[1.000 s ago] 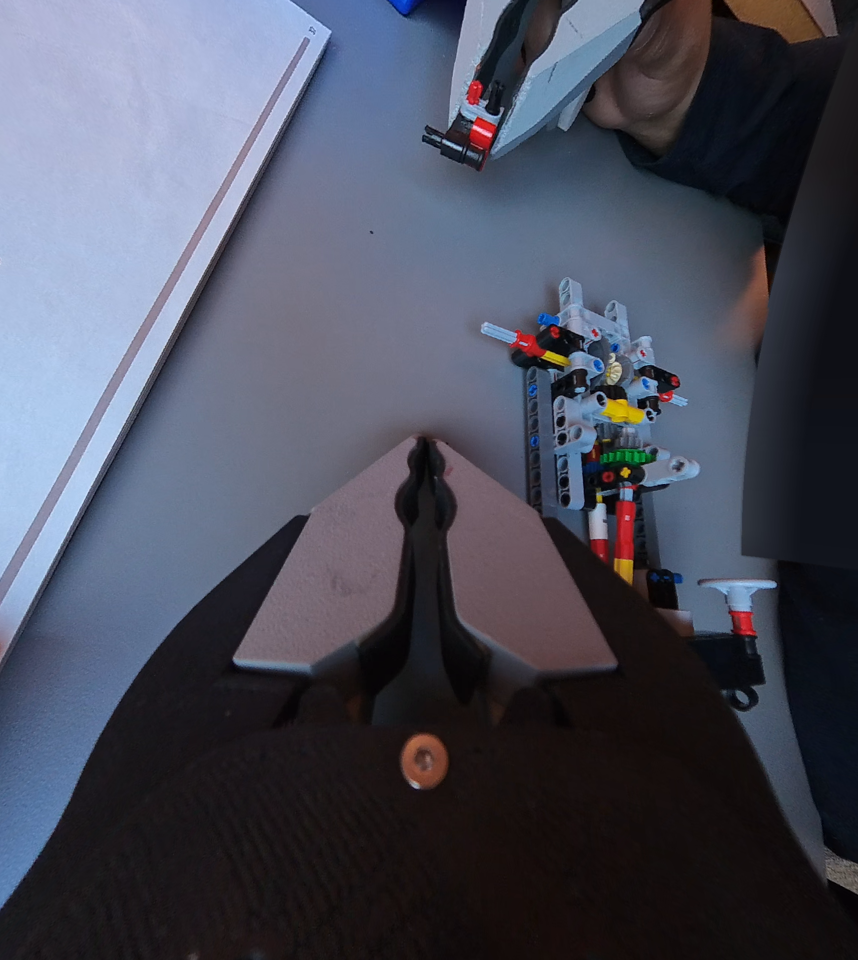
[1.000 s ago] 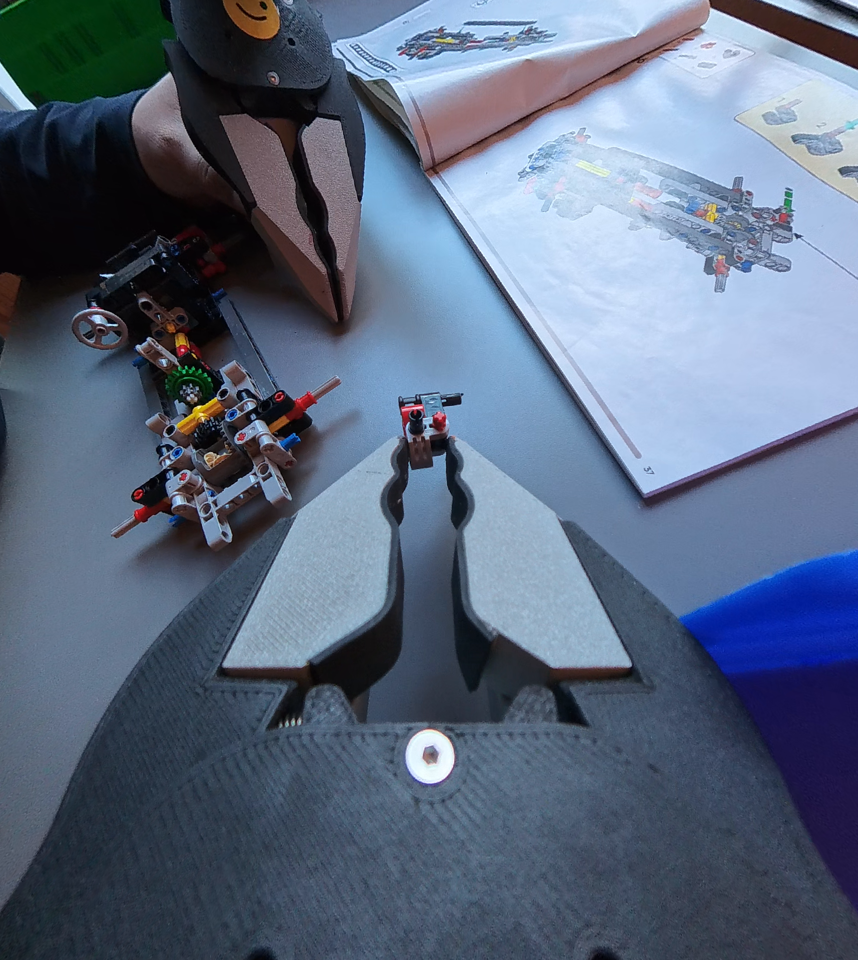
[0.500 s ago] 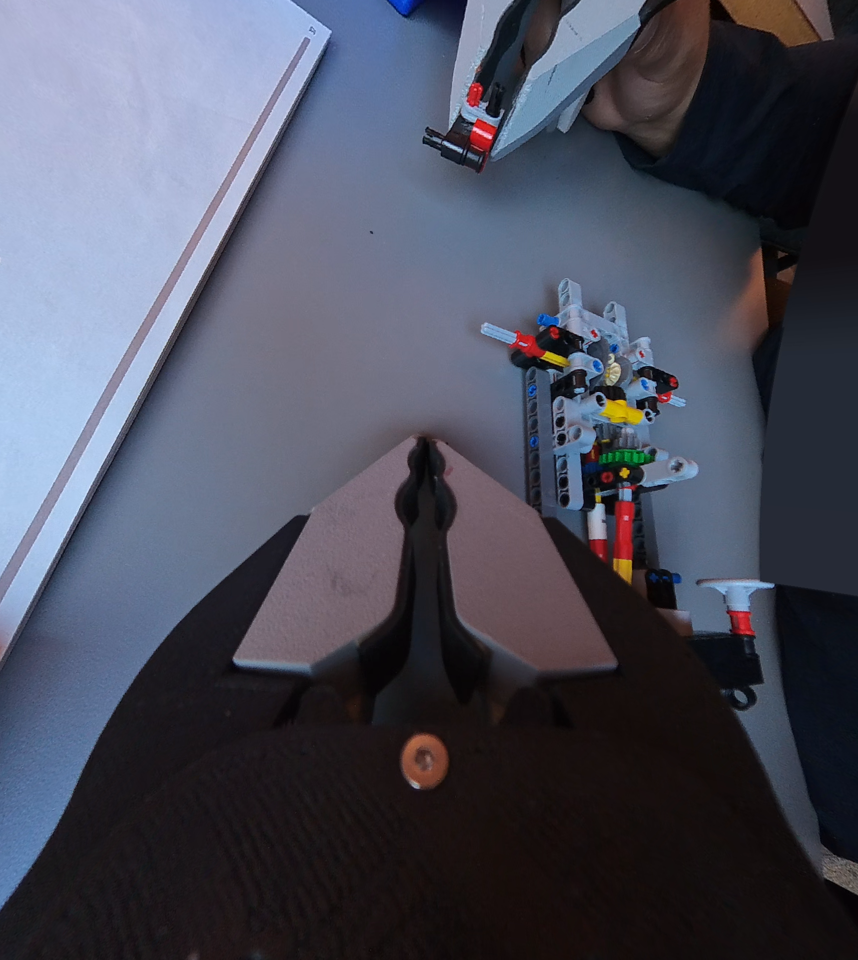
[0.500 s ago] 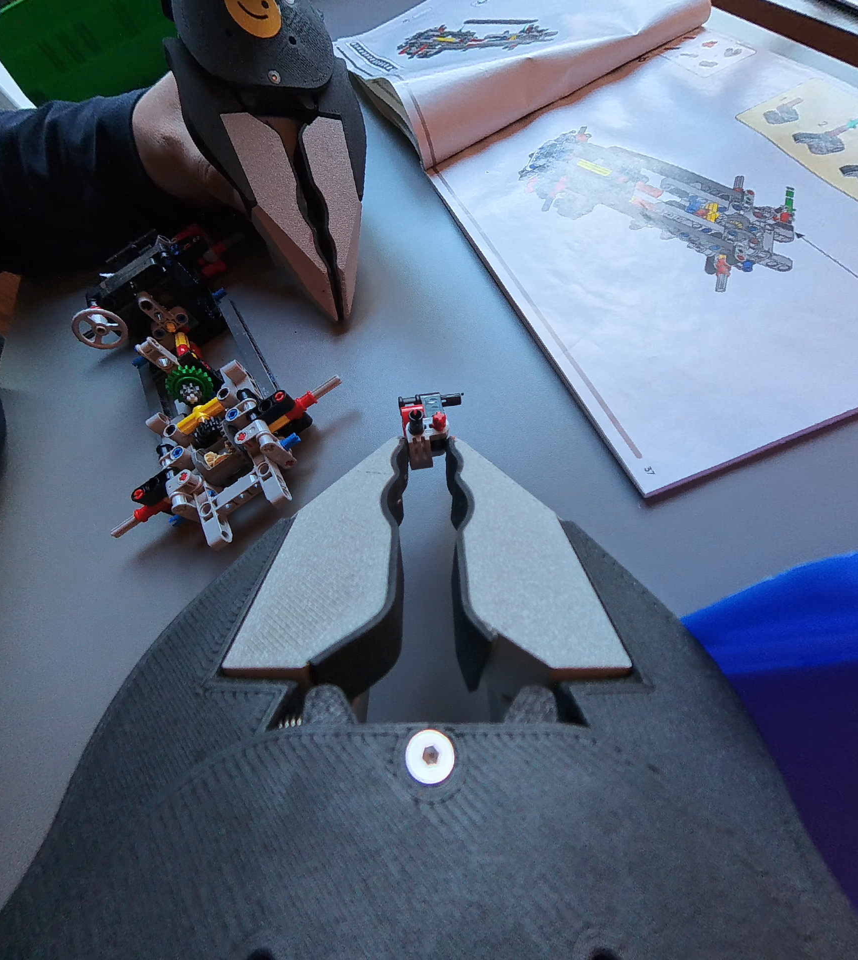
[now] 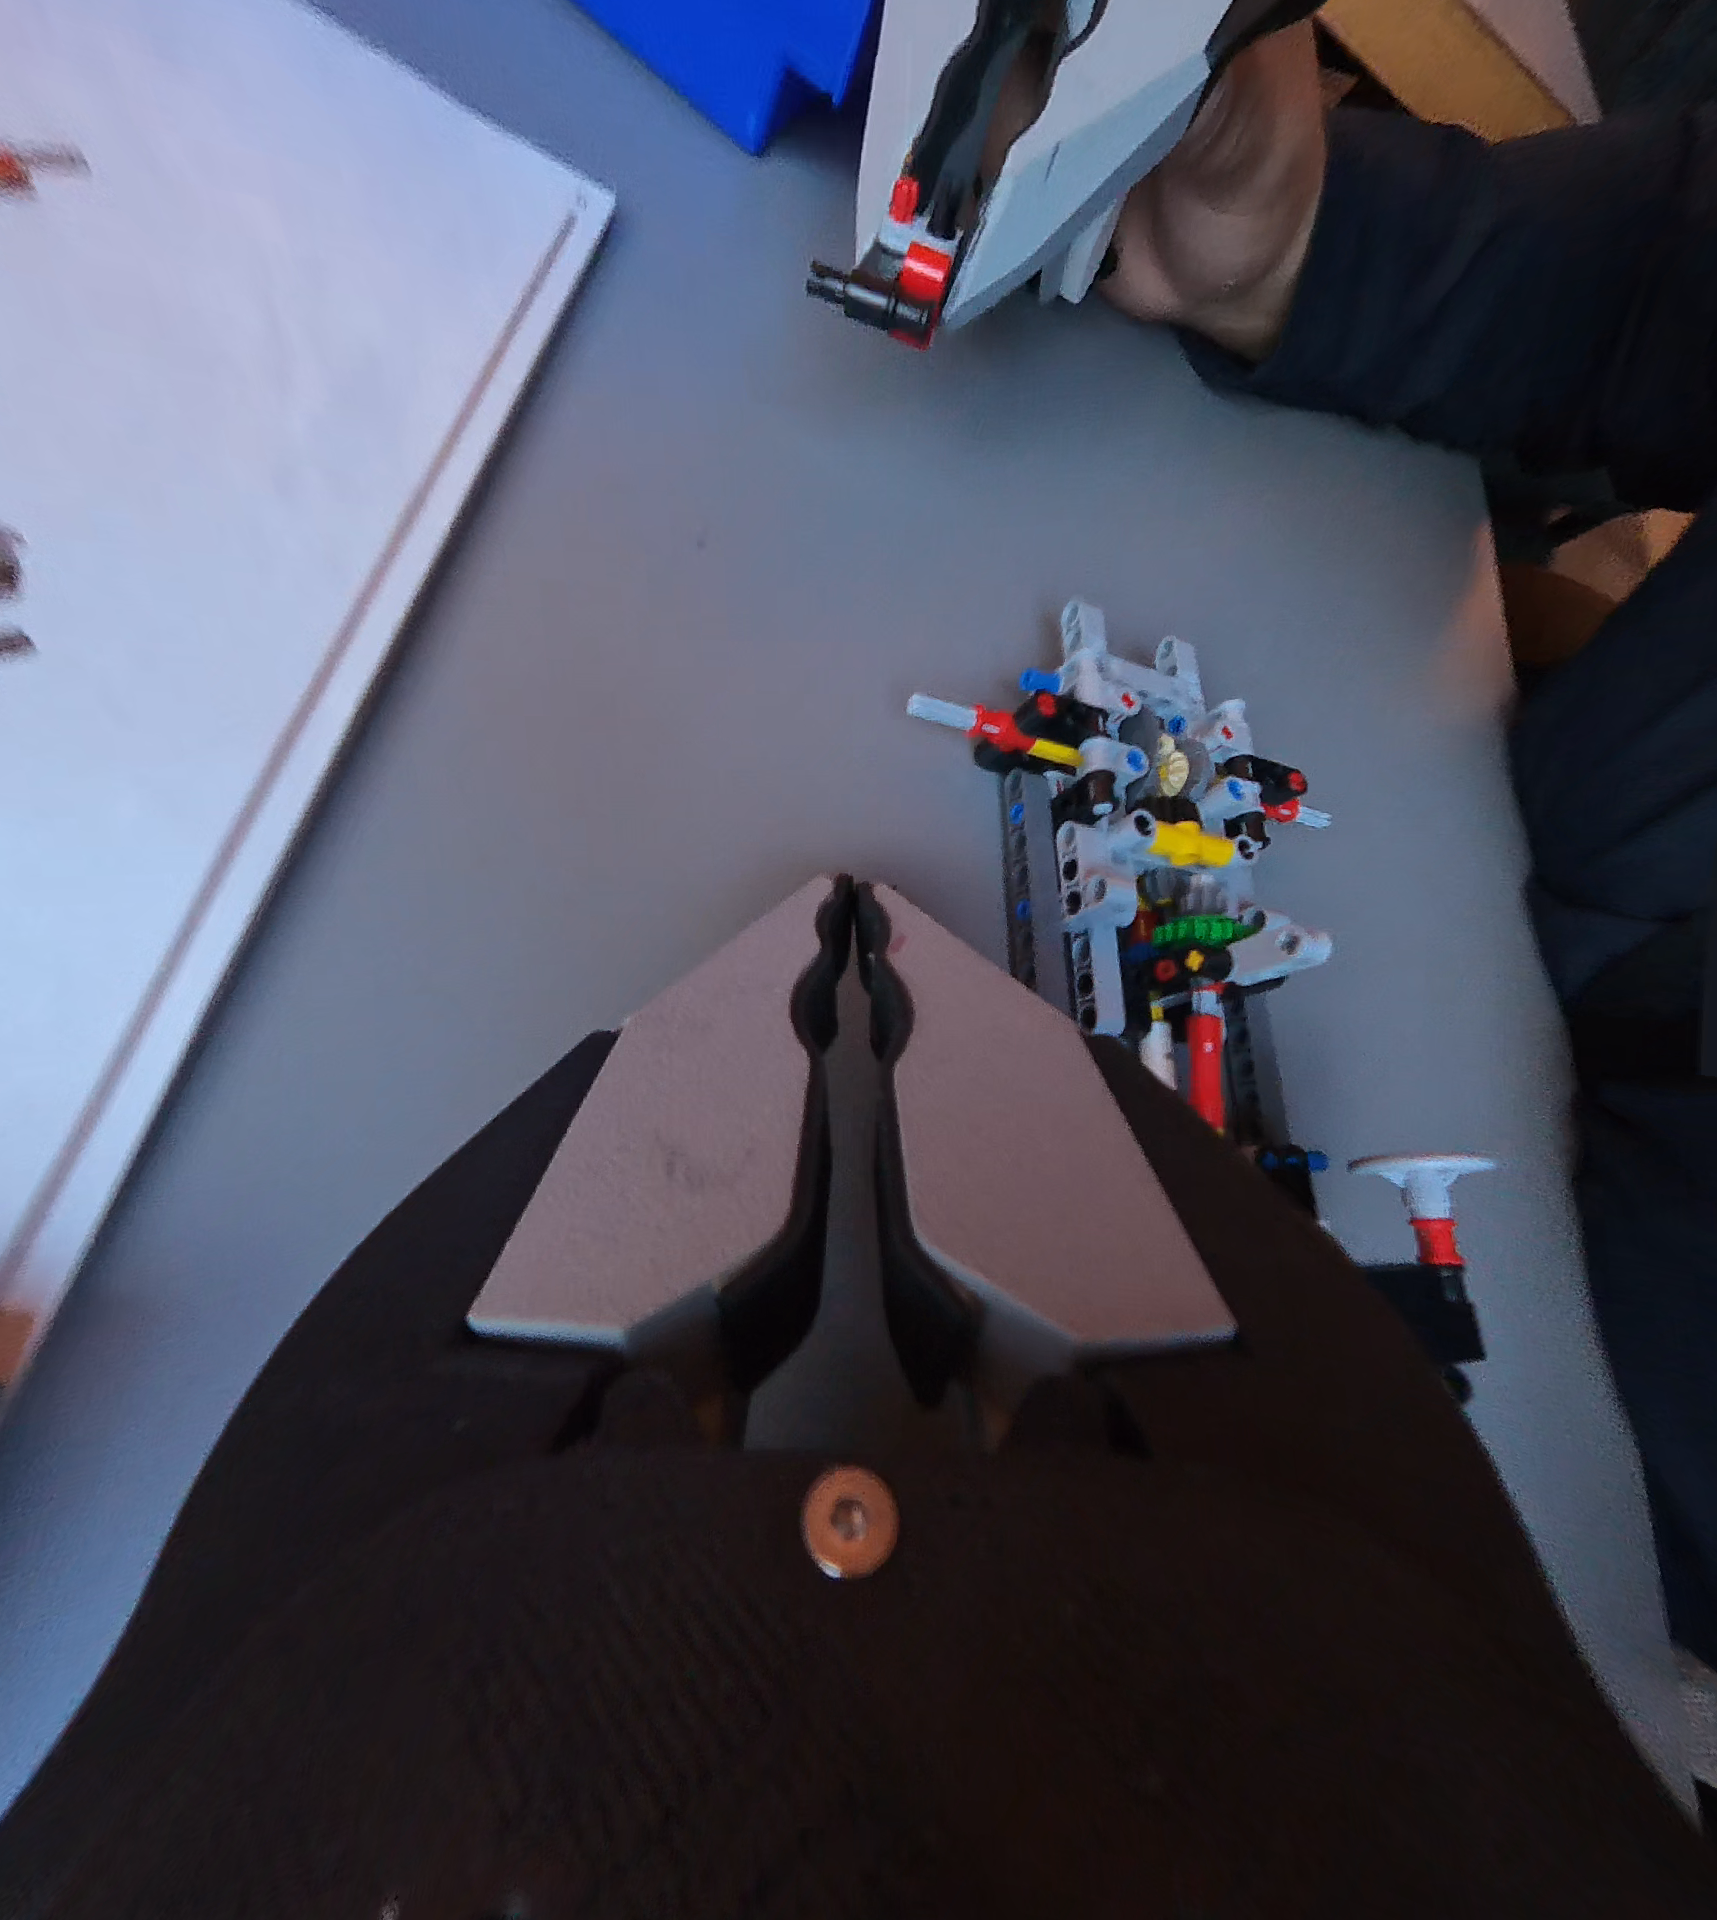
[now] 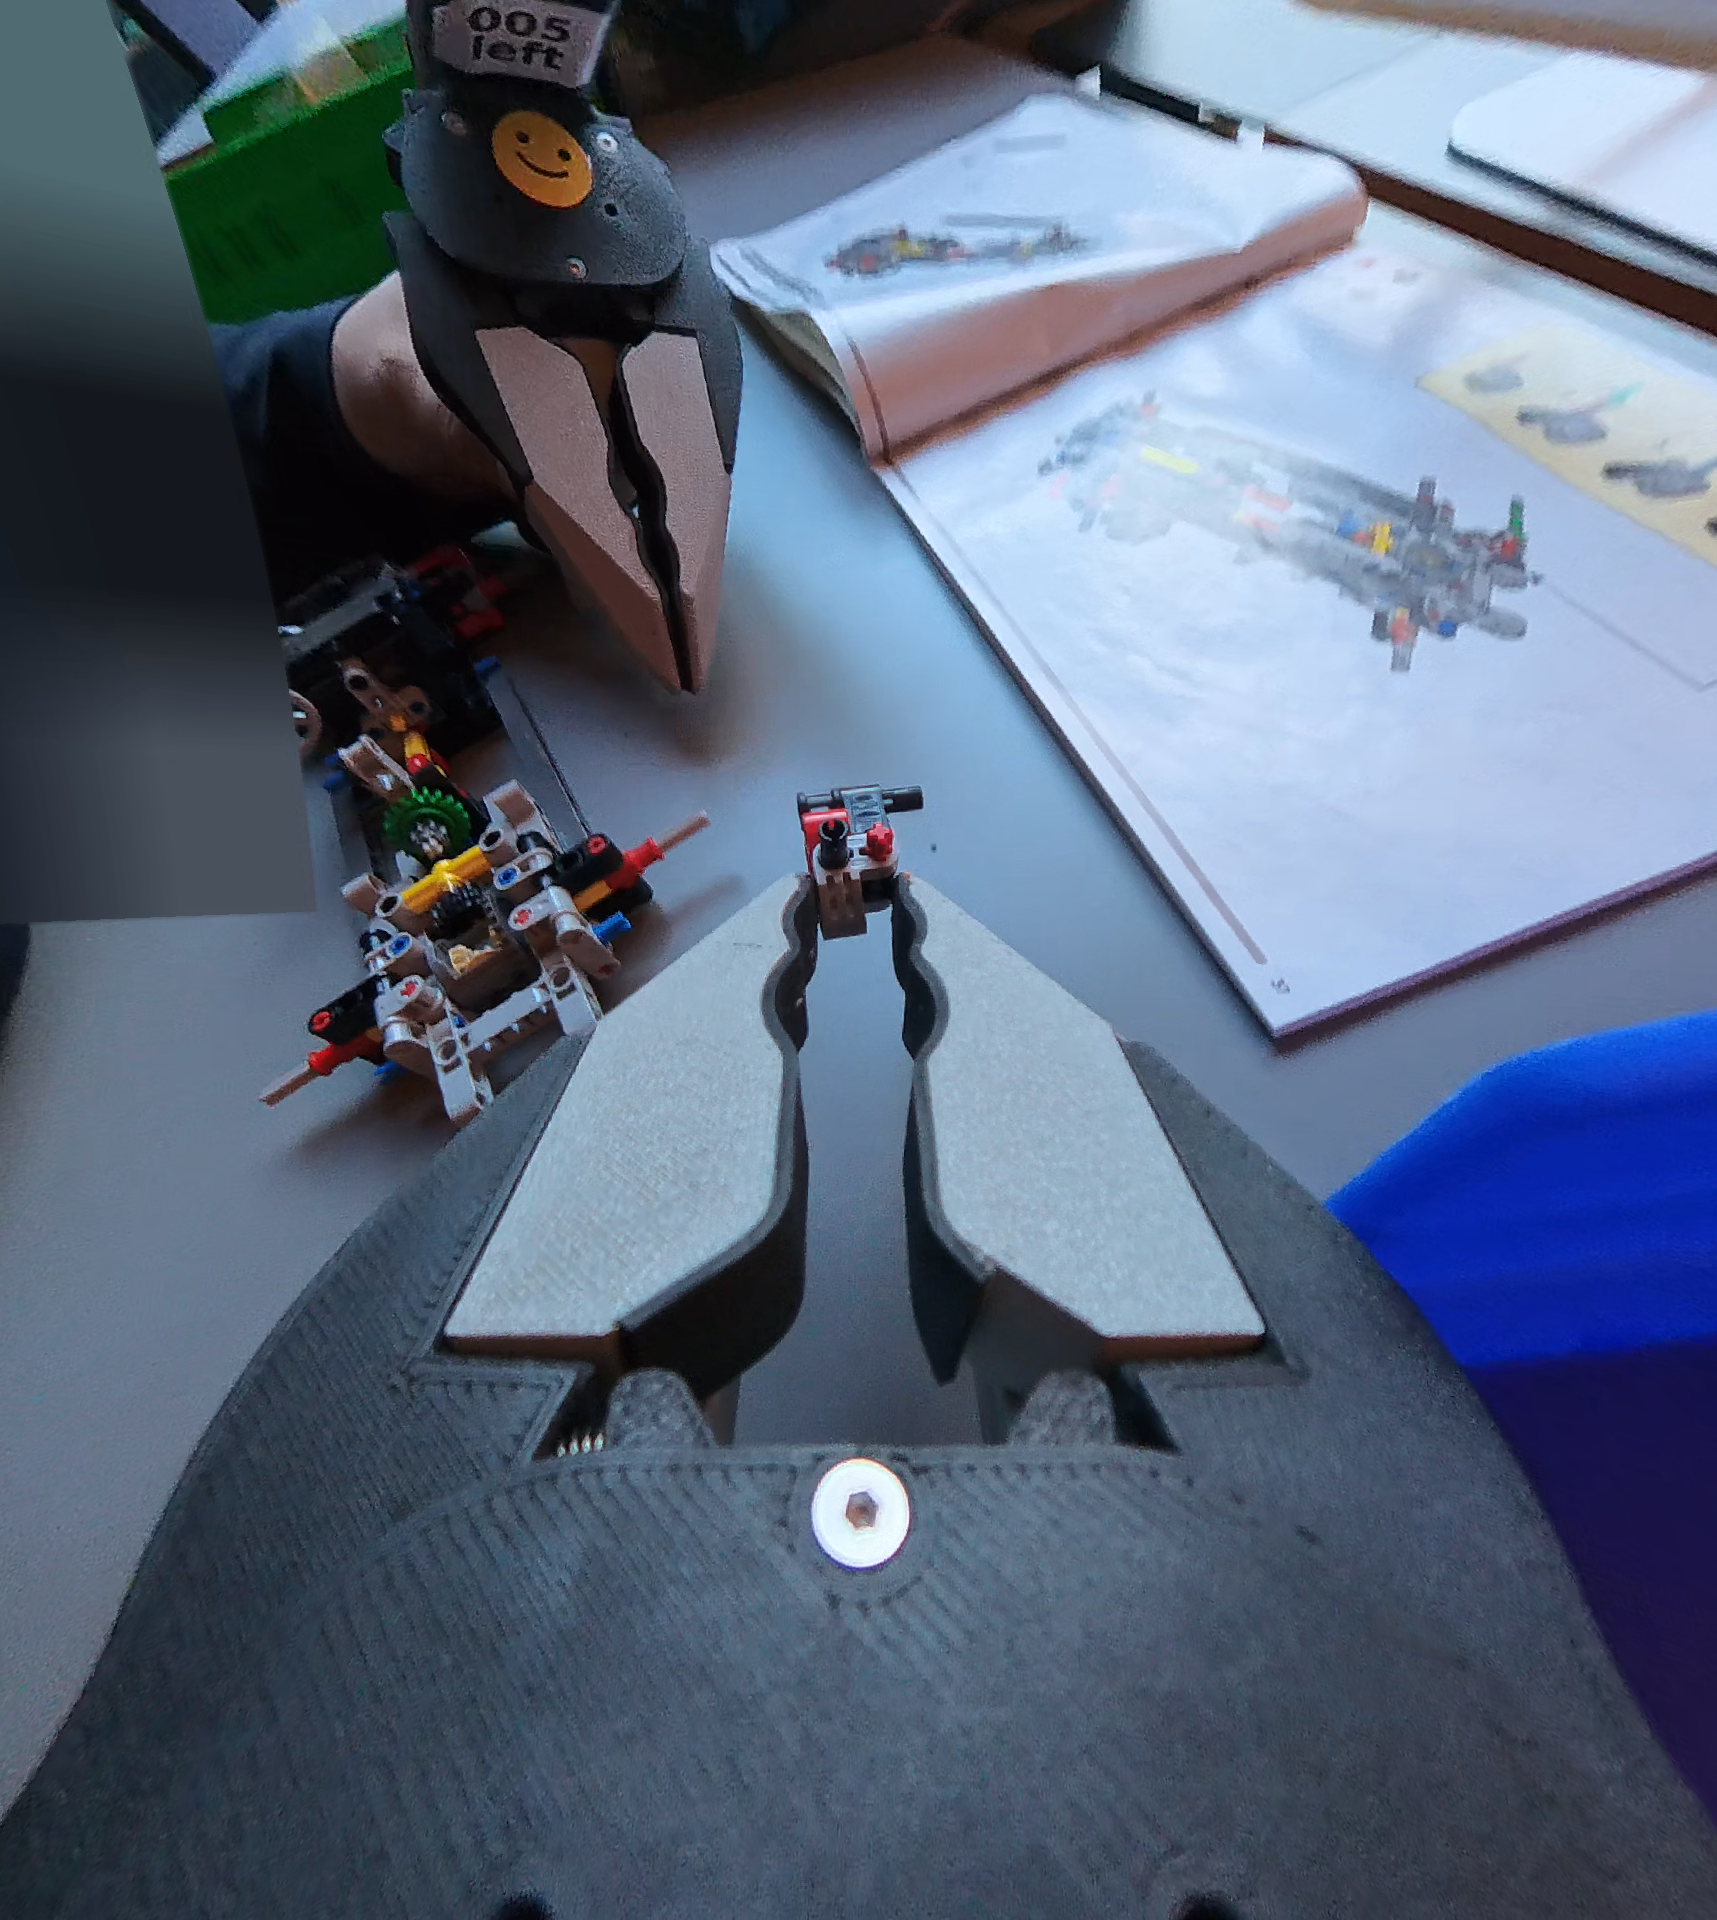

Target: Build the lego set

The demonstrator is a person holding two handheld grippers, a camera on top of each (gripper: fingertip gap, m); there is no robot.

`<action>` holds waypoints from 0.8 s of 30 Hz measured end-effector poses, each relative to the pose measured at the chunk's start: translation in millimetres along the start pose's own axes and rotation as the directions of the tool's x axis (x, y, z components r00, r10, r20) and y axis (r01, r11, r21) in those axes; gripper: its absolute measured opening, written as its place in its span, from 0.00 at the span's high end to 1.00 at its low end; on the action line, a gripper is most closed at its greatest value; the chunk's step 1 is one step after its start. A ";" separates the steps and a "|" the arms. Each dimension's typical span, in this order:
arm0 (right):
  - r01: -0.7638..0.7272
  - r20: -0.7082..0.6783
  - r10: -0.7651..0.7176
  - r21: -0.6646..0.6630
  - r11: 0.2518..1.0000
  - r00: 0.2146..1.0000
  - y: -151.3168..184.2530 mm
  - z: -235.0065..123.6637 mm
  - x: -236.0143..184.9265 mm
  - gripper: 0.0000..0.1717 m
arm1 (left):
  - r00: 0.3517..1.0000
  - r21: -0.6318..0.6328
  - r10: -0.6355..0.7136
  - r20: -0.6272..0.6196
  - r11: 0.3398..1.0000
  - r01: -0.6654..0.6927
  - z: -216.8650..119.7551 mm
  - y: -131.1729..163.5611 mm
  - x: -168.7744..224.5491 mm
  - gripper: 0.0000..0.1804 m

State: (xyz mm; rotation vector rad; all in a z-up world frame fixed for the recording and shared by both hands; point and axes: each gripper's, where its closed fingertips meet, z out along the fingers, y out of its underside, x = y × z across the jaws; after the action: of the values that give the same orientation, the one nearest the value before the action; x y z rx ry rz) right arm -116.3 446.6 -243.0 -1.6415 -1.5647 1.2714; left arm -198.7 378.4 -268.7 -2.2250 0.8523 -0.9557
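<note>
The small red, black and grey plastic brick sub-assembly (image 6: pixel 852 844) sits clamped between the tips of the right gripper (image 6: pixel 849 896), both fingers (image 6: pixel 729 1049) pressed against its lower grey piece, just above the grey counter (image 6: pixel 937 727). In the left wrist view the same piece (image 5: pixel 885 291) juts from that gripper's tips near the top of the frame.

One larger multicoloured brick chassis assembly (image 6: pixel 449 914), with a green gear, yellow and red axles and grey beams, lies on the counter to the left of the held piece, apart from it. The left gripper (image 5: pixel 854 891) has its fingers (image 5: pixel 729 1091) pressed together on nothing; its tips hover just beside the chassis (image 5: pixel 1145 831).

One open instruction booklet (image 6: pixel 1353 675) with pictured build steps lies to the right; its small page number is too blurred to read. The left gripper's body carries one yellow smiley sticker (image 6: pixel 542 158) and a white label with printed characters (image 6: pixel 518 36). A blue bin (image 6: pixel 1612 1164) and a green box (image 6: pixel 282 208) stand at the edges.

Compared with a second ago, both cameras see more of the surroundings and the booklet is blurred, while the right gripper's clamp and the left's closed fingers are unchanged.
</note>
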 end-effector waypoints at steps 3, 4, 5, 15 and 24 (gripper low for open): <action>0.034 -0.002 -0.034 0.024 0.999 0.999 -4.7 0.8 -4.3 0.94 | 0.999 0.002 0.024 0.045 1.000 -0.024 -3.1 -12.5 0.6 1.00; 0.055 0.000 -0.055 0.032 0.998 0.999 -6.7 1.9 -7.6 0.94 | 0.999 0.018 0.026 0.038 0.999 -0.027 -3.2 -20.5 4.0 0.99; 0.081 0.001 -0.081 0.041 0.996 0.997 -9.4 3.2 -11.7 0.94 | 0.999 0.040 0.029 0.018 0.999 -0.030 -2.3 -29.9 9.8 0.99; 0.304 -0.134 -0.298 0.025 0.952 0.945 -20.4 16.8 -19.8 0.94 | 0.961 0.009 0.213 0.176 0.976 -0.218 9.0 -75.7 4.6 0.87; 0.221 0.032 -0.224 0.074 0.972 0.974 -25.6 23.3 -24.7 0.94 | 0.934 -0.074 0.311 0.175 0.950 -0.302 26.4 -69.7 -0.2 0.87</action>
State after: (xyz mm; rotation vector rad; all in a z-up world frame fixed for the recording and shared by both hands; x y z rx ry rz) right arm -145.7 422.5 -223.9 -1.3619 -1.6563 1.2317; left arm -155.6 429.3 -235.5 -2.0965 1.1023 -0.5774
